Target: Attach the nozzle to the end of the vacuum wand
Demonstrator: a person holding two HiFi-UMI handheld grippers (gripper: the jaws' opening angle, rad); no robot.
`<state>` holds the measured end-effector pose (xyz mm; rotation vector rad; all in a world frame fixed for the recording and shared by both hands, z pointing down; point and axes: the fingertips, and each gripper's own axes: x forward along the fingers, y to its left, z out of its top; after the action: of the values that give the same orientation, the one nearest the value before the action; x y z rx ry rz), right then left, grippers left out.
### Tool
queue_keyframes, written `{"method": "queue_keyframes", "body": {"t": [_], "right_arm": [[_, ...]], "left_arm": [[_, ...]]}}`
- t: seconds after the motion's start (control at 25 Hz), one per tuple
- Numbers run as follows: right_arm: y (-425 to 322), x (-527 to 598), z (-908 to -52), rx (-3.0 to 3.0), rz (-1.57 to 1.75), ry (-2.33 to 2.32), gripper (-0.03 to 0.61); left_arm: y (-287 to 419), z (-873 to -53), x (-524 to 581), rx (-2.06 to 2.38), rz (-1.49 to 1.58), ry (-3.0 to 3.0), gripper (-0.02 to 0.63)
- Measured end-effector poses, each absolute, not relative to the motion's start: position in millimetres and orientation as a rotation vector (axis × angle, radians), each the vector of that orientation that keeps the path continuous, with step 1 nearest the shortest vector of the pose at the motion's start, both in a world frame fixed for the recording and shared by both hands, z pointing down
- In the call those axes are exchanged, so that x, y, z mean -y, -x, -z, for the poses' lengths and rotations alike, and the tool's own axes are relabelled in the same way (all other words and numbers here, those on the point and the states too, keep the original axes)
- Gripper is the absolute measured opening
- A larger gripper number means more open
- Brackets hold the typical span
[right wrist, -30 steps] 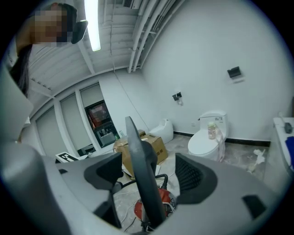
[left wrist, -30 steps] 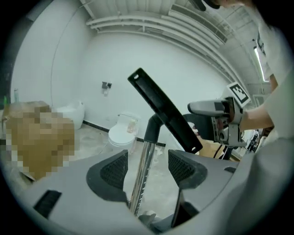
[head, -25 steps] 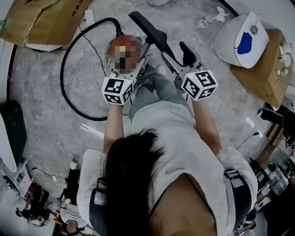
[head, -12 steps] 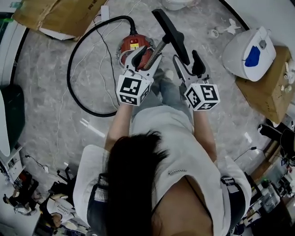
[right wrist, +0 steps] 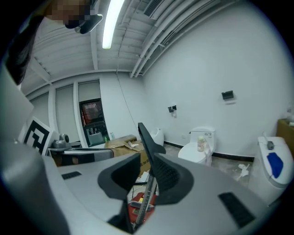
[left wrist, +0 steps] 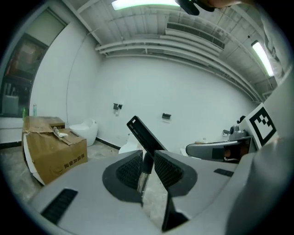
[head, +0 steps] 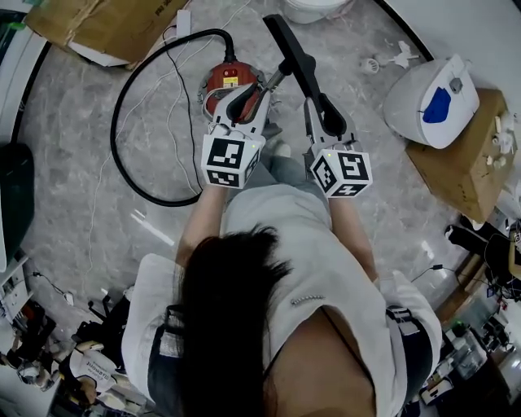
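1. While the earlier head view showed both sets of jaws spread wide, they have just been closing. The left gripper (left wrist: 147, 160) is now clenched on the chrome wand (left wrist: 143, 176), and the right gripper (right wrist: 146, 176) on the black nozzle (head: 291, 50).
2. Location: wand and nozzle are held at upper centre of the head view, just right of the red vacuum canister (head: 229, 80). The wand's top end meets the nozzle partway along it. Whether the joint is fully seated cannot be told.
3. Judgement: with both parts secured, the push-together step appears to be in hand or nearly done.
4. Clearance: the hose (head: 114, 134) loops over the floor (head: 73, 220) at left. A cardboard box (head: 106, 24) lies at upper left, with a white lidded unit (head: 427, 77) and a second box (head: 464, 155) at right. All are well apart from the nozzle's ends, and open room lies ahead of the jaws.
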<state>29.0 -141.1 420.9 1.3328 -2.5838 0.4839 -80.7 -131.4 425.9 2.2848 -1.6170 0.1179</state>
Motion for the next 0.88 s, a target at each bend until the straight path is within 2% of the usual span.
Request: {"method": "queue_keyframes", "body": {"t": [0.12,0.28,0.88], "right_arm": [[-36,141,-419,2.587,-0.471,-1.332,0.054],[-45,138,-416,2.591,-0.478,-1.318,0.036],[-60,129,-421,2.548,-0.416,-1.26,0.014]], "left_arm": [[75,-423,130,1.653,-0.109,-2.273,0.051],[60,-422,128,1.647,-0.141,-2.273,0.028],[31,-419,113,1.687,-0.15,-2.221,0.002]]}}
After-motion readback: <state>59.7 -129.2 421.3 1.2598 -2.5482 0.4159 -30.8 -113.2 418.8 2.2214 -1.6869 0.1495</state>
